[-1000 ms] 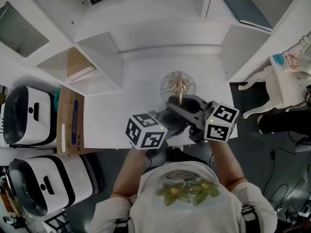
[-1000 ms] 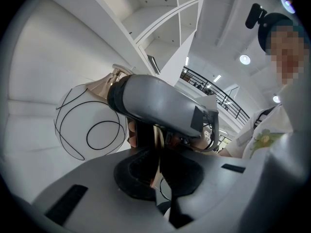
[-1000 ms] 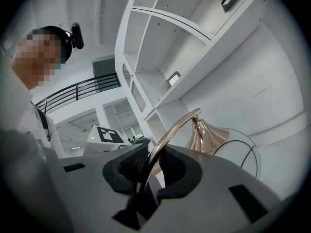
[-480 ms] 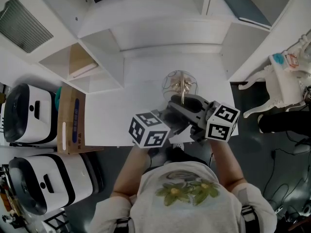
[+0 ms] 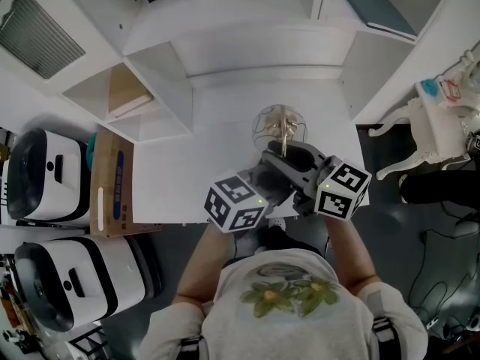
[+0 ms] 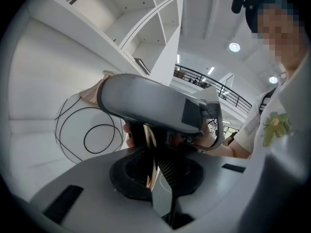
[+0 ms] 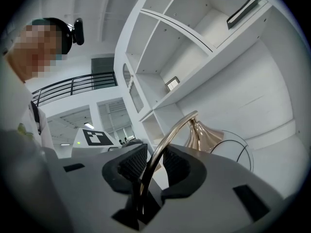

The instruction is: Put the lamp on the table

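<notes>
Left gripper (image 6: 151, 152) rolled slightly, pinched on the lamp (image 5: 279, 128) stem; right gripper (image 7: 153, 165) jaws have just been opening, stem loose between them. Lamp stands on the counter (image 5: 187, 178) near its front edge. I'd call this release: next, free left, back off without tipping.

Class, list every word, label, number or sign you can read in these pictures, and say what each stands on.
No text can be read.
Box: blue print, too blurred to read.
Left cube and right cube: black-and-white square patterns only, no words or numbers.
</notes>
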A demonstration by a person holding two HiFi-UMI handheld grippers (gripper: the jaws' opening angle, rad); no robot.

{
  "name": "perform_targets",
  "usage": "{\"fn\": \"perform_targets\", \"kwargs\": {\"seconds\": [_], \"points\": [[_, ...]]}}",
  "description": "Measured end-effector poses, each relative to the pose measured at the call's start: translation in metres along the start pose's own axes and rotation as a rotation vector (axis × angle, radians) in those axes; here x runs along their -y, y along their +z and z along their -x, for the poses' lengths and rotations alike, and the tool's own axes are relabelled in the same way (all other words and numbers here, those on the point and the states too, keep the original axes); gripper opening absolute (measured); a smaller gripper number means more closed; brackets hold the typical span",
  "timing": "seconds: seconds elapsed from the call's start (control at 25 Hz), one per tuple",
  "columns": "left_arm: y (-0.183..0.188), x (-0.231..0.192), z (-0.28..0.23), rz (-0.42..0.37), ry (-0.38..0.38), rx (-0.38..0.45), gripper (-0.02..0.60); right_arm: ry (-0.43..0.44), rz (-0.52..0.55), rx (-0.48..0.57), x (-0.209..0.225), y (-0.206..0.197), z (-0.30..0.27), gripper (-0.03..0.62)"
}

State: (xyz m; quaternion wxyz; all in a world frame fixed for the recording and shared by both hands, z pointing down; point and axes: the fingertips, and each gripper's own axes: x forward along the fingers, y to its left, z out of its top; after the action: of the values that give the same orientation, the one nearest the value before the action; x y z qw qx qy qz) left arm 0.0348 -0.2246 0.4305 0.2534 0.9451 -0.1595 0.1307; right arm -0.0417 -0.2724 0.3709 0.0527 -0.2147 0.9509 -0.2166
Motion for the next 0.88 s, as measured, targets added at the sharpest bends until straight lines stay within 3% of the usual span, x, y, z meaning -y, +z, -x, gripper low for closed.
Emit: {"fn": "perform_targets", "kwargs": {"seconds": [0.2,0.52,0.88], "points": [[-0.002,-0.002,0.003,0.010,0.017,0.013,0.031,-0.026,0.001,-0.016,0.000,-0.001,0.005,0.130],[-0.006,-0.005,0.013,0.019,0.094,0.015,0.031,-0.106,0.047,-0.044,0.003,-0.005,0.022,0.132],[-0.005,-0.006,0.027,0.019,0.200,0.048,0.034,-0.146,0.013,-0.058,-0.006,-0.021,0.042,0.132]]}}
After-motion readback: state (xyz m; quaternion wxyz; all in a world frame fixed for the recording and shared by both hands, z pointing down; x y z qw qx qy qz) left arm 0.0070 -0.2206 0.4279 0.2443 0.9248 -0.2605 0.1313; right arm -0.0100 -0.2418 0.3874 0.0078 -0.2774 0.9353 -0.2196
